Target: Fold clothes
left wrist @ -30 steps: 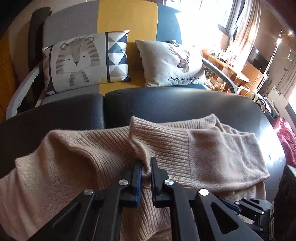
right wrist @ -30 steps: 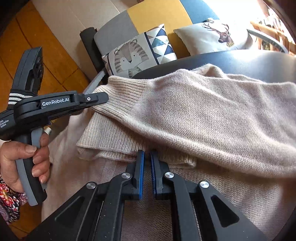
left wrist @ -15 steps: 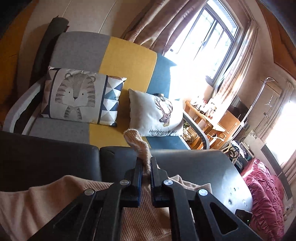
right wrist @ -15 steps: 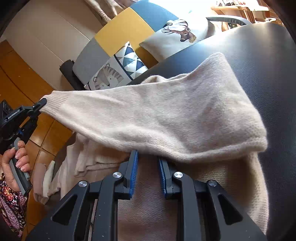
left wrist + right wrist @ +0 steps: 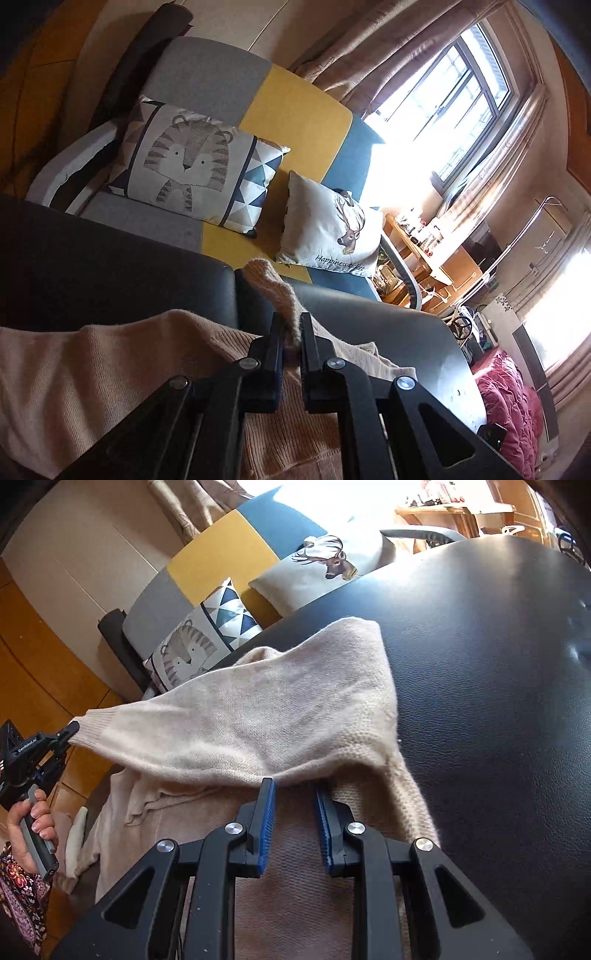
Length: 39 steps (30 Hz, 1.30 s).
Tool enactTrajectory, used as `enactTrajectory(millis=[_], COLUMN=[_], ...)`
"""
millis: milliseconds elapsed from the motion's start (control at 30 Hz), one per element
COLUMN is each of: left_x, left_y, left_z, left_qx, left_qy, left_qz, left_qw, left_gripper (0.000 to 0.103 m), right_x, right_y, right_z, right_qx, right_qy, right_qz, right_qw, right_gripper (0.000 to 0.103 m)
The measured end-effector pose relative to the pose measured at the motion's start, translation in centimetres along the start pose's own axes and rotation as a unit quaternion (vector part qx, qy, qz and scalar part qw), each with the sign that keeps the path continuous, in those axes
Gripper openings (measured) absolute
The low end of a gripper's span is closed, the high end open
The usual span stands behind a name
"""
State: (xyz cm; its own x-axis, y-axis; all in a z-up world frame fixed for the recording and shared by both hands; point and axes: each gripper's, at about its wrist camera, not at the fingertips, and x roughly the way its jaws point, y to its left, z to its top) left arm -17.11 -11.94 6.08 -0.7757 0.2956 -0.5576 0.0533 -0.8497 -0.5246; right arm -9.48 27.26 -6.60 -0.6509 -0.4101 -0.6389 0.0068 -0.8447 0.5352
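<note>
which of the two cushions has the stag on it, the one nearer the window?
Yes, the deer cushion, plain white with a stag's head and lettering, on the sofa's blue window end. The tiger cushion has blue triangles, at the grey end.

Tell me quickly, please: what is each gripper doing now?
Left gripper: closed on the cuff of the beige sweater.
Right gripper: jaws open, holding nothing, over the sweater.

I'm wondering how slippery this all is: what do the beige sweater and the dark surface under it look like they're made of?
The sweater looks like a soft, fuzzy wool-type knit: fine stitch rows, ribbed cuff, matte nap. The dark surface looks like black leather or faux leather: fine pebbled grain, a seam, and glossy sheen where window light hits. Which one, I can't tell.
</note>
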Motion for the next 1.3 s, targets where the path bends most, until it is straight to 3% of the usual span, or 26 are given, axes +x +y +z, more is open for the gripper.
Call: enactTrajectory(millis=[333,467,567,700,800,933,1033,1067,1200,1300], left_x=[0.9,1.2,1.4,1.7,1.9,1.9,1.7,1.7,1.8,1.8], left_y=[2.3,3.0,3.4,4.0,4.5,5.3,6.0,6.1,6.6,6.9], left_z=[-3.1,-5.4,-7.2,-9.6,-11.4,-12.2,-12.3,-12.4,-12.5,-12.5], left_qx=[-0.014,-0.011,-0.009,-0.007,-0.005,-0.022,-0.041,-0.046,-0.059,-0.068], left_qy=[0.035,0.045,0.051,0.059,0.066,0.063,0.057,0.056,0.053,0.053], left_qz=[0.022,0.028,0.032,0.038,0.042,0.027,0.009,0.004,-0.008,-0.013], left_qw=[0.999,0.9985,0.9981,0.9975,0.9969,0.9974,0.9975,0.9974,0.9968,0.9962], left_gripper=[0.006,0.006,0.007,0.007,0.008,0.008,0.008,0.008,0.009,0.009], right_x=[-2.0,-2.9,-2.7,-2.7,-3.6,-6.7,-8.1,-7.9,-2.9,1.8], right_y=[-3.5,-5.5,-6.9,-8.0,-7.3,-4.5,-2.5,-1.9,2.0,2.3], right_z=[1.6,1.1,0.8,0.8,0.9,1.7,3.2,3.8,5.6,6.0], right_qx=[0.07,0.131,0.177,0.211,0.183,0.094,0.041,0.024,-0.085,-0.134], right_qy=[-0.061,-0.093,-0.091,-0.079,-0.065,-0.098,-0.132,-0.129,-0.06,0.002], right_qz=[-0.009,-0.008,0.013,0.038,0.037,-0.026,-0.069,-0.063,-0.074,-0.108], right_qw=[0.996,0.987,0.98,0.974,0.98,0.99,0.988,0.989,0.992,0.985], right_gripper=[0.02,0.012,0.006,0.007,0.008,0.008,0.008,0.008,0.008,0.008])
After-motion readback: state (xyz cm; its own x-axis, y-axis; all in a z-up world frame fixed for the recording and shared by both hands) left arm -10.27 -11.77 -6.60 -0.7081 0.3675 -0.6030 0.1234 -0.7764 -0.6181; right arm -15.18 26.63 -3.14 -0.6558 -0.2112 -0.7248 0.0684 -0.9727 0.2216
